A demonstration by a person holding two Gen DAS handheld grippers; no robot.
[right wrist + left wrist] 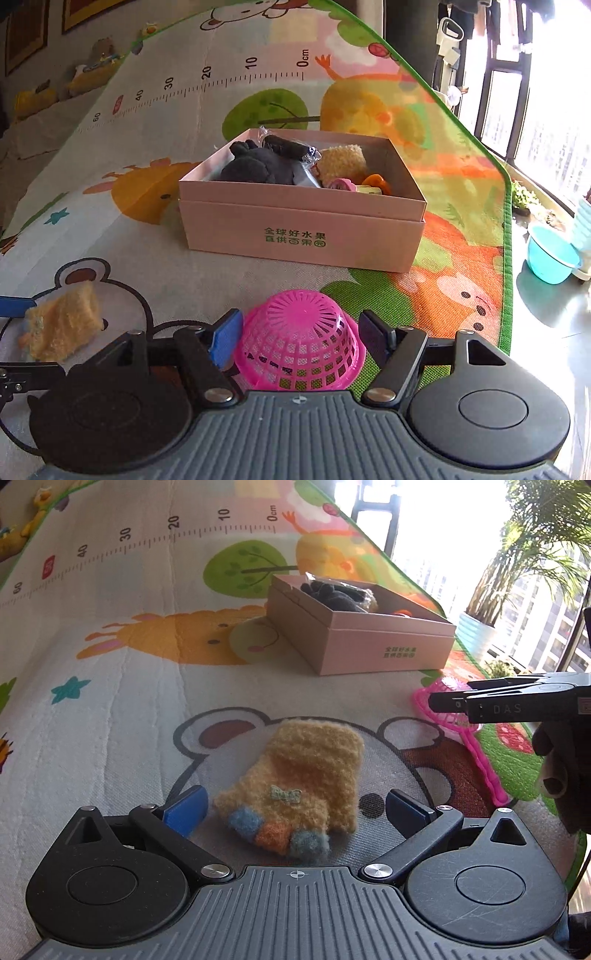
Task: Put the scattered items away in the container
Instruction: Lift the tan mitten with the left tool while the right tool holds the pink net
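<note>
A fuzzy yellow mitten with blue and orange tips lies on the play mat; it also shows in the right wrist view. My left gripper is open, with a finger either side of the mitten. A pink plastic basket lies upside down on the mat; in the left wrist view it shows partly behind the right gripper. My right gripper is open around the basket. The pink cardboard box holds a dark plush toy, another yellow mitten and small toys; it also shows in the left wrist view.
The cartoon play mat has a green border on the right, with bare floor beyond. A blue basin stands on the floor by the window. Potted plants stand by the window. Toys lie at the far left.
</note>
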